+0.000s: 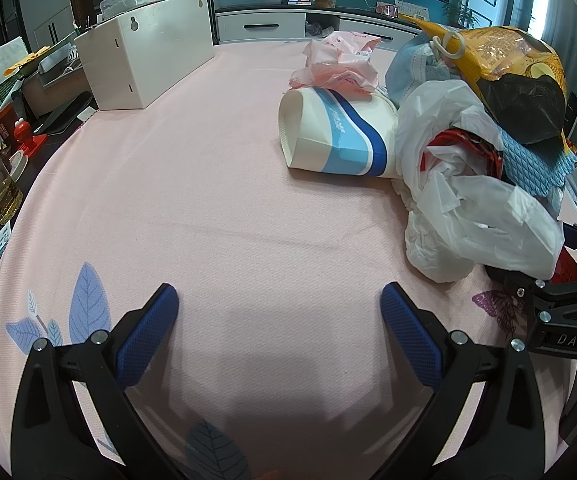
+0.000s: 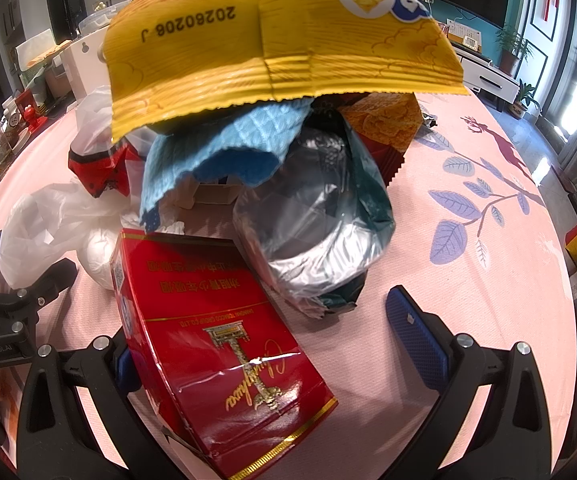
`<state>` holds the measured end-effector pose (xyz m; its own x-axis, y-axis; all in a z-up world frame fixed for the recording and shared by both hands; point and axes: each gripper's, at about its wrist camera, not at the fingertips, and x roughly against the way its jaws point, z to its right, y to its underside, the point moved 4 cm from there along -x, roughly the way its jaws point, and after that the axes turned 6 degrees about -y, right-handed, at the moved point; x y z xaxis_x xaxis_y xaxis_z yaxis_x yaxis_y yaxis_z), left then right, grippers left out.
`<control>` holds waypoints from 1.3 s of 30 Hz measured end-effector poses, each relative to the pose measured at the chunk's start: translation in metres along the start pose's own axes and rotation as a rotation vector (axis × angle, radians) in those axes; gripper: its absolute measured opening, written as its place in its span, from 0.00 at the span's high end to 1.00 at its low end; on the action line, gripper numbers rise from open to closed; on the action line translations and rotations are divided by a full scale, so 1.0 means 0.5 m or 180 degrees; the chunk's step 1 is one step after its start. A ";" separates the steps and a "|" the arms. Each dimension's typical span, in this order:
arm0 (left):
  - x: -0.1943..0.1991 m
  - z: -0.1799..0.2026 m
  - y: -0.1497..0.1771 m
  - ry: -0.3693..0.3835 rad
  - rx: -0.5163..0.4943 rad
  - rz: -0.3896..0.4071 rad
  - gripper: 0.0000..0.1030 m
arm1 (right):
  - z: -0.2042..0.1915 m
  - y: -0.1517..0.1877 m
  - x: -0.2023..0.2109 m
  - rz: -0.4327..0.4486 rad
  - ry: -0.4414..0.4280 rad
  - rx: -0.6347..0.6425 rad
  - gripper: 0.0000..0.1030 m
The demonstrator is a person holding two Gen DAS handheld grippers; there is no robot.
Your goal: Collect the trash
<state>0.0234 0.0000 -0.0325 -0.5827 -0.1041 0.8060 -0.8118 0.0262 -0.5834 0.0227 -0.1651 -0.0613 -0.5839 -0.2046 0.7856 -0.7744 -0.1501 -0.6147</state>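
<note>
A trash pile lies on the pink tablecloth (image 1: 208, 208). In the left wrist view it fills the right side: a paper cup (image 1: 336, 136) on its side, a white plastic bag (image 1: 468, 208), a yellow snack bag (image 1: 500, 56) and a pink bag (image 1: 336, 64). My left gripper (image 1: 278, 296) is open over bare cloth, short of the pile. In the right wrist view my right gripper (image 2: 260, 320) is open. A red cigarette carton (image 2: 216, 332) lies between its fingers, against the left one. Behind it are a silver foil bag (image 2: 316, 224), a blue cloth (image 2: 224, 144) and the yellow snack bag (image 2: 272, 36).
A white box (image 1: 144, 60) stands at the far left of the table, with bottles and clutter (image 1: 0, 168) beyond the left edge. The right gripper's black frame (image 1: 560, 312) shows at the right edge of the left wrist view. Open cloth (image 2: 480, 248) lies right of the pile.
</note>
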 end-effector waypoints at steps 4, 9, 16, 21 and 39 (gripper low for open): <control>0.000 0.000 0.000 0.0000 0.0000 0.0000 0.02 | 0.000 0.000 0.000 0.0000 0.0000 0.0000 0.02; 0.000 0.000 0.000 0.0000 0.0000 0.0000 0.02 | 0.000 0.000 0.000 0.0000 0.0000 0.0000 0.02; 0.000 0.000 0.000 0.0000 0.0000 0.0000 0.02 | 0.000 0.000 0.000 0.0000 0.0000 0.0000 0.02; 0.000 0.000 0.000 0.0000 0.0000 0.0000 0.02 | -0.001 0.001 0.000 0.0000 0.0000 0.0000 0.02; 0.109 0.009 -0.015 0.0218 -0.0147 0.0214 0.02 | -0.031 0.012 0.136 0.0112 -0.0144 -0.0098 0.02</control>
<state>-0.0021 -0.0104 0.0156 -0.6360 -0.0325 0.7710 -0.7707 0.0766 -0.6326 -0.0254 -0.1648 -0.0107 -0.6000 -0.2527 0.7591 -0.7610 -0.1123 -0.6389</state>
